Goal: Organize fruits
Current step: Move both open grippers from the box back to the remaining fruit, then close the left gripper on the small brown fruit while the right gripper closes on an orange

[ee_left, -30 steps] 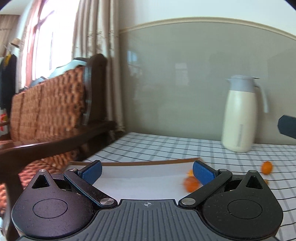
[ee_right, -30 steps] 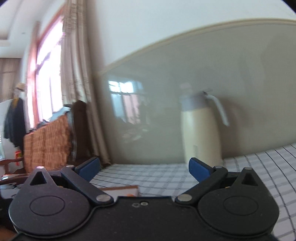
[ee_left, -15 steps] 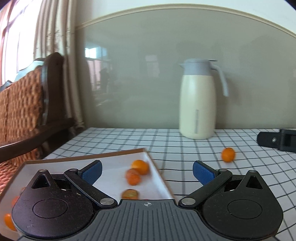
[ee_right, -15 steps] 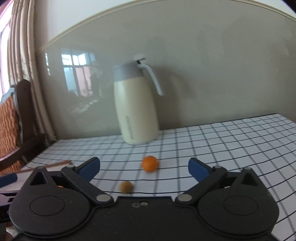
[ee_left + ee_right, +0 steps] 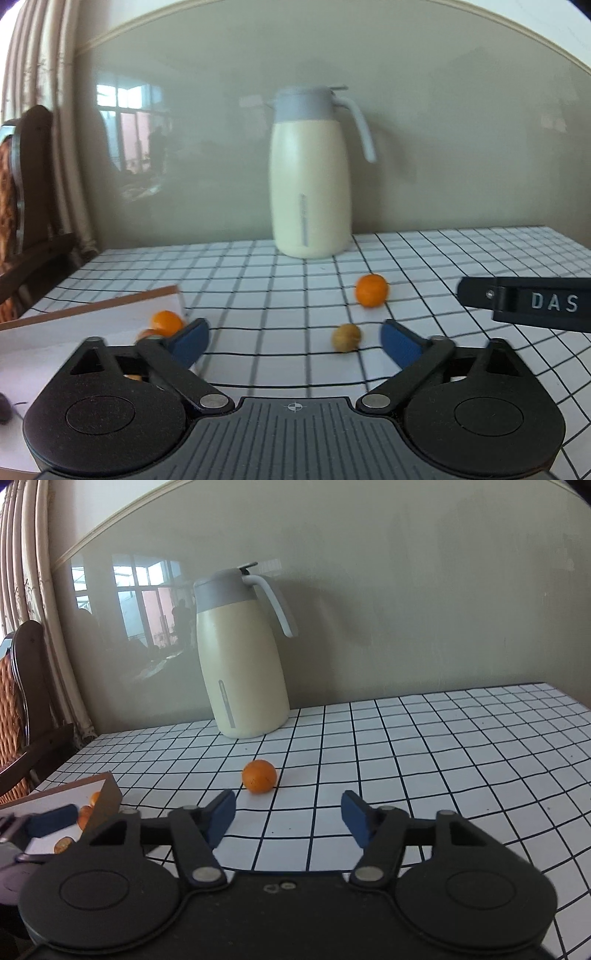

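Left gripper (image 5: 291,341): fingers (image 5: 186,339) spread wide, nothing between them, hovering low over the table (image 5: 424,258). Just ahead, slightly right of the gap's middle, a small dull yellow-brown fruit (image 5: 346,338) on the checked cloth. Further on, toward the back edge, an orange fruit (image 5: 371,290), near the first but apart from it. At the left edge of the table, a shallow tray (image 5: 88,306) with a brown rim, already holding several orange fruits (image 5: 167,322) by its near corner.

Right gripper (image 5: 288,818): fingers (image 5: 221,818) likewise apart and empty, aimed at the same orange fruit (image 5: 259,771), which sits a little left of the gap's middle. Brown fruit not visible from this view. Tray corner (image 5: 107,794) low at the left.

Behind, against the wall at the back edge, a cream thermos jug (image 5: 309,177), upright, well clear of both fruits.

Probably mid-task: some fruit gathered, two loose on the cloth. Likely step in hand: lining up for a pick. Next move calls for advancing until a fruit lies between the pads, closing gently since round fruit may roll, then carrying left to the tray.
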Available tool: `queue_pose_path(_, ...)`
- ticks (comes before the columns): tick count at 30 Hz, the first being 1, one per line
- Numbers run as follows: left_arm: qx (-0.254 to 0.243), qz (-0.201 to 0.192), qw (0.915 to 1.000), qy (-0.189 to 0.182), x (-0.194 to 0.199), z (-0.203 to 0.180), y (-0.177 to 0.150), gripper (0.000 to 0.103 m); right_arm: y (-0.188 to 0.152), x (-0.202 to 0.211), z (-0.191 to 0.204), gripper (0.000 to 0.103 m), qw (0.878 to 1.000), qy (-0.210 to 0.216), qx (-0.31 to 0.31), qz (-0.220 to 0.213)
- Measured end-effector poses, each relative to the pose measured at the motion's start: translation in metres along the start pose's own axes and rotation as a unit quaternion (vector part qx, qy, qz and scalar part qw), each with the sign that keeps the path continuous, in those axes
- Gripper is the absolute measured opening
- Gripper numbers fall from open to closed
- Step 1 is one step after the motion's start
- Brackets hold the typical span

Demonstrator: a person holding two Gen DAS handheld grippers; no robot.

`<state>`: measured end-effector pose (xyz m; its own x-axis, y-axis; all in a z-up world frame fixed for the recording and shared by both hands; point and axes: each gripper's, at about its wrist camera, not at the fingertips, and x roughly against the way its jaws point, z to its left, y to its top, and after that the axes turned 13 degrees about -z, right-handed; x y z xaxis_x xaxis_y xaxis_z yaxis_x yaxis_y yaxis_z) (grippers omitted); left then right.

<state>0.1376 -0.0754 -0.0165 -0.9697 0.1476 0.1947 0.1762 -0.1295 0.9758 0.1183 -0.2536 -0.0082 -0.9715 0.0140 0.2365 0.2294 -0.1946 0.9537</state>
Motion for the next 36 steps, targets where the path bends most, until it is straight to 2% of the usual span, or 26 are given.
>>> queue_pose_path(4,0.007,0.018,0.9998,-0.005,-0.013,-0.010,-0.004,0.090,0.000,-0.005,-0.004,0.047,1.000,-0.001,-0.002,0.003)
queue_pose_path(7,0.011,0.031,0.9994,-0.009,-0.024,-0.014,-0.007,0.079,-0.001,-0.010,-0.008,0.041,1.000,-0.001,-0.007,0.009)
queue_pose_path(9,0.013,0.042,0.9990,-0.012,-0.031,-0.016,-0.010,0.073,-0.002,-0.014,-0.010,0.041,1.000,-0.001,-0.013,0.013)
queue_pose_path(14,0.015,0.055,0.9981,-0.023,-0.045,-0.025,-0.011,0.065,-0.003,-0.020,-0.013,0.041,1.000,-0.001,-0.020,0.012)
queue_pose_path(16,0.018,0.065,0.9974,-0.025,-0.051,-0.027,-0.013,0.057,-0.003,-0.024,-0.012,0.039,1.000,-0.001,-0.015,0.012)
queue_pose_path(18,0.024,0.076,0.9965,-0.026,-0.058,-0.028,-0.015,0.043,-0.004,-0.028,-0.012,0.037,1.000,0.001,-0.009,0.015)
queue_pose_path(22,0.041,0.094,0.9944,-0.026,-0.073,-0.027,-0.019,0.035,-0.005,-0.037,-0.014,0.035,1.000,0.005,-0.011,0.024)
queue_pose_path(23,0.042,0.098,0.9939,-0.027,-0.075,-0.028,-0.021,0.028,-0.005,-0.039,-0.014,0.035,1.000,0.005,-0.012,0.025)
queue_pose_path(24,0.046,0.103,0.9931,-0.031,-0.078,-0.028,-0.021,0.026,-0.005,-0.041,-0.015,0.035,1.000,0.006,-0.012,0.026)
queue_pose_path(31,0.057,0.101,0.9928,-0.030,-0.086,-0.022,-0.020,0.026,-0.005,-0.059,-0.011,0.035,0.999,0.017,-0.018,0.037)
queue_pose_path(36,0.069,0.102,0.9924,-0.004,-0.094,-0.007,-0.020,0.026,-0.009,-0.078,-0.004,0.034,0.998,0.030,-0.027,0.054)
